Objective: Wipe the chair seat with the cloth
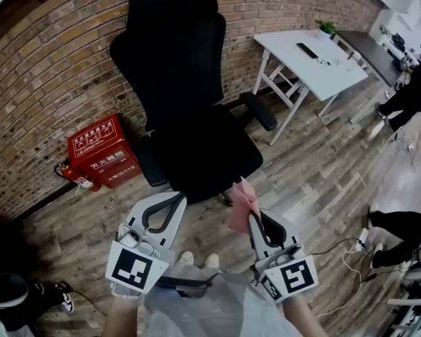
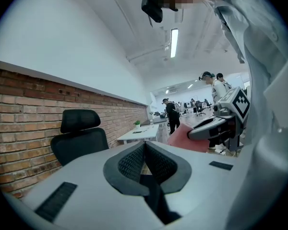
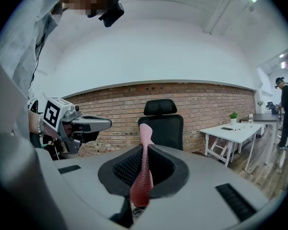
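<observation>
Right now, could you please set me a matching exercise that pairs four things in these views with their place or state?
Things:
1. cloth
2. left gripper
3. red box
4. white table

Places or states:
a. shut, with nothing between the jaws
b. left of the chair in the head view
c. clamped in the right gripper
d. right of the chair in the head view

Pairs: 1-c; 2-a; 3-b; 4-d

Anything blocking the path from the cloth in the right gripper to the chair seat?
Nothing visible. The right gripper holds the pink cloth right by the front edge of the chair seat, no object between them. The left gripper is off to the side, jaws together and empty.
</observation>
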The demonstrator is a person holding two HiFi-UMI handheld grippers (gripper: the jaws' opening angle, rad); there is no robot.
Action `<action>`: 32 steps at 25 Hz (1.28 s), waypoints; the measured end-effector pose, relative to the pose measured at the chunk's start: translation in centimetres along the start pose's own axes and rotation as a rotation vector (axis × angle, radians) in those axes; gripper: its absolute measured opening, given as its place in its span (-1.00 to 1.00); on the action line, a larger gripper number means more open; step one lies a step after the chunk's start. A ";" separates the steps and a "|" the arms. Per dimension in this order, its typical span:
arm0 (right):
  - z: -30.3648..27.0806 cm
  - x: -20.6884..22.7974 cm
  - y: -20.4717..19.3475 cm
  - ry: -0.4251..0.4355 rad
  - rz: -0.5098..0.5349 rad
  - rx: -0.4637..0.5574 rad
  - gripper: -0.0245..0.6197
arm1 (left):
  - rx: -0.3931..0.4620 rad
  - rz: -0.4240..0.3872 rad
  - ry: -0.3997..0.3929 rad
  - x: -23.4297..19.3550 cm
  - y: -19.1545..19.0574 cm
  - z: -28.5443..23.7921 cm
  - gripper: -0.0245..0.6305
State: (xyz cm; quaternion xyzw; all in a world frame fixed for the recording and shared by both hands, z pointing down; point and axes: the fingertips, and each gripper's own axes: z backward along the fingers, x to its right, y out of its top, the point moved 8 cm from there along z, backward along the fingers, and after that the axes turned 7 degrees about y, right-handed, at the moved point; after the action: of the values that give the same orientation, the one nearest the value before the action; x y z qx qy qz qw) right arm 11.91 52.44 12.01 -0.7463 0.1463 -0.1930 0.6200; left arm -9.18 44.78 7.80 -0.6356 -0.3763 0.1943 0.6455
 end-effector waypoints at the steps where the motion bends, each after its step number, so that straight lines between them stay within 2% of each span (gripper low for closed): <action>1: 0.4 0.1 -0.1 0.003 -0.005 0.000 -0.77 | 0.001 0.004 0.002 0.5 0.2 0.0 -0.87; 4: 1.3 0.5 -0.5 0.020 0.000 -0.004 -0.77 | 0.007 0.019 0.009 1.7 0.5 0.1 -0.87; 16: 1.3 2.2 0.0 0.031 0.022 0.022 -0.77 | 0.023 -0.052 -0.008 2.0 1.3 -1.7 -0.87; 20: 0.6 2.8 -0.3 0.016 0.027 0.023 -0.77 | 0.032 0.029 0.006 1.5 0.5 -2.8 -0.87; 25: -1.8 4.1 0.2 0.006 0.033 0.011 -0.77 | 0.061 0.098 0.071 -1.0 -0.2 -5.0 -0.86; 32: -6.9 6.1 0.6 0.005 0.026 -0.014 -0.77 | 0.059 0.152 0.089 -5.5 -1.8 -8.3 -0.86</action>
State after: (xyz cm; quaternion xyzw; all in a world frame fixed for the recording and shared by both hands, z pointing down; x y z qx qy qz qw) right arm 14.09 43.57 13.12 -0.7481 0.1589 -0.1860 0.6169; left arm -7.00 34.94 8.98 -0.6511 -0.2919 0.2251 0.6635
